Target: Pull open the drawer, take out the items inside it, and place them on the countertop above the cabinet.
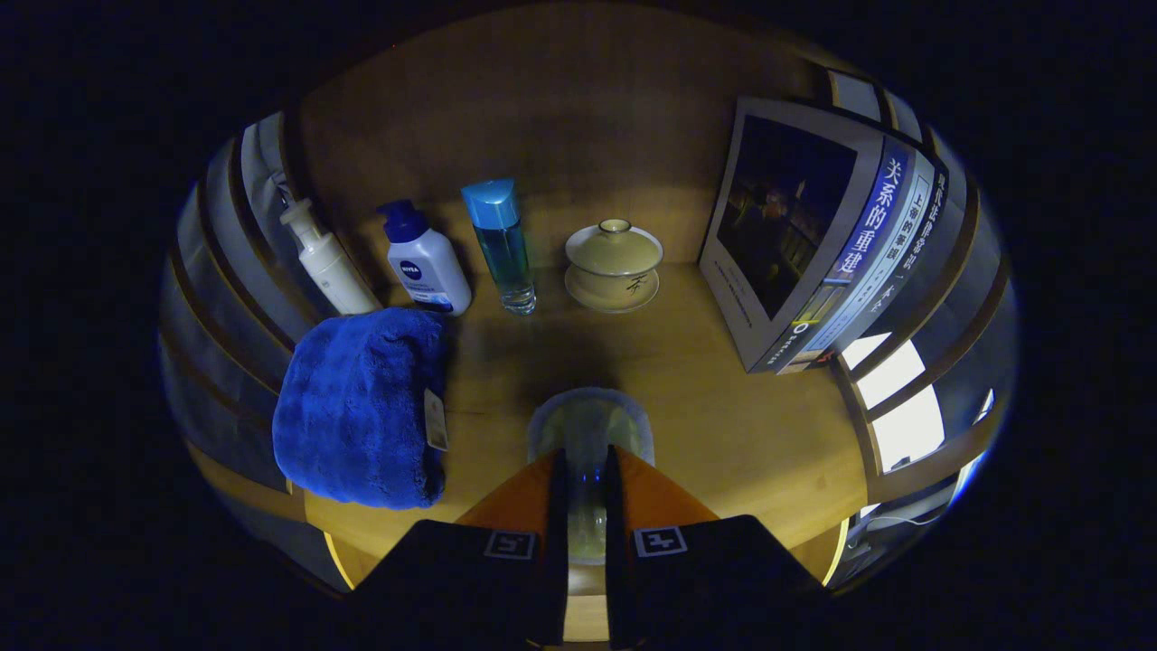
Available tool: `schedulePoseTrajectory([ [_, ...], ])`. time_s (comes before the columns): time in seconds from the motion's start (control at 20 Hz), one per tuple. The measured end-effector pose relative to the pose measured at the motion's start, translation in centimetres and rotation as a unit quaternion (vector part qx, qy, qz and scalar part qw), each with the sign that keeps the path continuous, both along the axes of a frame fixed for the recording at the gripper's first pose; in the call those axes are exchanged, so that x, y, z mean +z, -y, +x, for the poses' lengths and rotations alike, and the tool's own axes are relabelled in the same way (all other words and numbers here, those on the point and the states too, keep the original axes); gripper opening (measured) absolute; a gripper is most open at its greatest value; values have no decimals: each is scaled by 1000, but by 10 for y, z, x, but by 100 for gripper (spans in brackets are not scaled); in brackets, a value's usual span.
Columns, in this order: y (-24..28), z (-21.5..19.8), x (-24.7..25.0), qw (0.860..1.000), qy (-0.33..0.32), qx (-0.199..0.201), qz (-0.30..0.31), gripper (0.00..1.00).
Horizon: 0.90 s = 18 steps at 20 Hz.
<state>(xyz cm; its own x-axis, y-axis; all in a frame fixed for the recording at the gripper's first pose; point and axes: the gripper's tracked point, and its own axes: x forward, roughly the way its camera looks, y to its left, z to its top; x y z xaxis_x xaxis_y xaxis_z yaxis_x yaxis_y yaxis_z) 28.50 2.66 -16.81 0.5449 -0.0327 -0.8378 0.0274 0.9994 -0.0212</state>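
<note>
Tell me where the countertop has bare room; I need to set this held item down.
The gripper is shut on a pale round item. Bare wood lies between the blue towel and books, before the lidded cup. The bottles crowd the back.

A warm-toned wooden countertop (723,407) runs back to a plain wooden rear panel (560,108) at twelve o'clock — dim and shadowed toward the top. Curved grey slatted side walls (221,262) stand at nine and three o'clock. At four o'clock, bright white light (895,398) comes through gaps between the slats — the scene's strongest glow.
</note>
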Motion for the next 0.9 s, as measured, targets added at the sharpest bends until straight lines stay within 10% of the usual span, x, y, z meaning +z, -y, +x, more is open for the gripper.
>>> schedulePoseTrajectory([
  [0.1,-3,-1,0,1000,3,0,1,28],
  [0.55,-14,-30,4,998,36,-22,48,100],
  [0.9,-19,-83,51,988,137,-10,63,100],
])
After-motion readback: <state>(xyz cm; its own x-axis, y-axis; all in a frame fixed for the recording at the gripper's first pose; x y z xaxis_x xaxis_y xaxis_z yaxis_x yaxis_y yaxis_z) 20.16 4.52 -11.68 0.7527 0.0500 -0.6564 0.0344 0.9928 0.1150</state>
